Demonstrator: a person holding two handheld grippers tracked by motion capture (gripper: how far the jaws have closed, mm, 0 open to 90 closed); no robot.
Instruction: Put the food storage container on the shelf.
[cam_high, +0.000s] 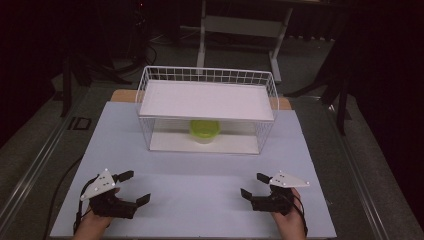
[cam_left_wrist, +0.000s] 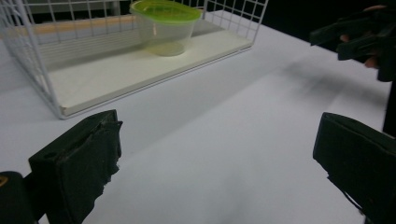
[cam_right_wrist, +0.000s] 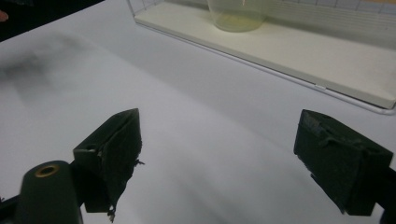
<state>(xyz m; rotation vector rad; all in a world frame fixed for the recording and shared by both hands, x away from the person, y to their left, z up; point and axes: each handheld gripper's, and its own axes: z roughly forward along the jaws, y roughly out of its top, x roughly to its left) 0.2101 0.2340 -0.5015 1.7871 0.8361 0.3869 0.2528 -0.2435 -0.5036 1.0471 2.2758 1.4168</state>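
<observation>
Left gripper (cam_high: 134, 186), at 7 o'clock on the white table (cam_high: 200, 200): jaws spread wide, holding nothing, hand (cam_high: 92, 225) behind it. Right gripper (cam_high: 254, 185), at 5 o'clock: jaws likewise wide apart and empty, grey three-cornered plate (cam_high: 289, 179) on top. White wire basket (cam_high: 207, 75), at 12 o'clock, open front facing the grippers, flat white board (cam_high: 207, 100) across its top. Clear cup with green lid (cam_high: 204, 131), upright on the basket's floor under the board, well apart from both grippers.
</observation>
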